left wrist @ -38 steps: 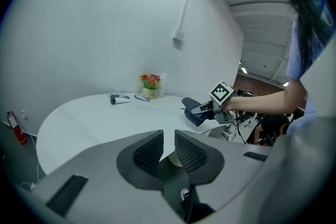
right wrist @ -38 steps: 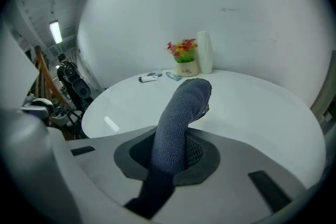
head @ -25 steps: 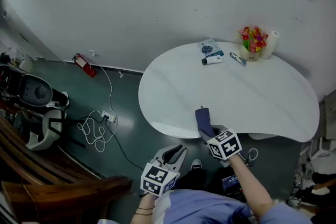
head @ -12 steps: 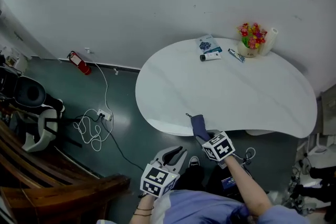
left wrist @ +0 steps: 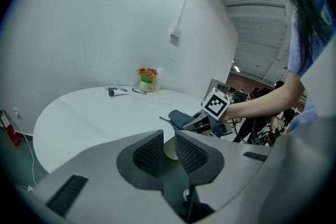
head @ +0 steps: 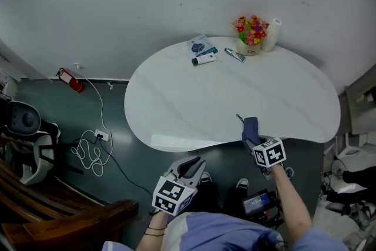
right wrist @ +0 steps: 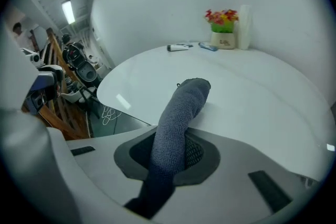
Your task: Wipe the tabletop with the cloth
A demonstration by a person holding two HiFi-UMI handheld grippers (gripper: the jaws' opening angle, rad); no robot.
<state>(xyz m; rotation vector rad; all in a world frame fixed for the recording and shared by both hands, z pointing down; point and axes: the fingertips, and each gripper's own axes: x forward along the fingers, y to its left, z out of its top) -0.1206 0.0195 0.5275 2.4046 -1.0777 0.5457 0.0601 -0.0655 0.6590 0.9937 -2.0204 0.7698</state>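
Note:
A dark blue cloth point(head: 249, 128) lies rolled on the near edge of the white oval table point(head: 223, 97). My right gripper point(head: 254, 140) is shut on its near end. In the right gripper view the cloth point(right wrist: 181, 107) runs out between the jaws of my right gripper point(right wrist: 170, 152) onto the tabletop point(right wrist: 252, 97). My left gripper point(head: 189, 163) hangs off the table, below its near edge, over the floor. In its own view the left gripper point(left wrist: 169, 149) has its jaws almost together with nothing between them, and the cloth point(left wrist: 178, 117) shows ahead.
At the table's far side stand a flower pot point(head: 249, 32) and a paper roll point(head: 271, 32), with a tube point(head: 204, 59), a packet point(head: 200, 45) and a small stick-shaped item point(head: 234, 54) beside them. On the floor to the left are a cable with a power strip point(head: 94, 144), a fire extinguisher point(head: 69, 79) and wooden furniture point(head: 70, 214).
My right gripper has carried the cloth to the right along the table's near edge. The head view has shifted. My left gripper stays off the table.

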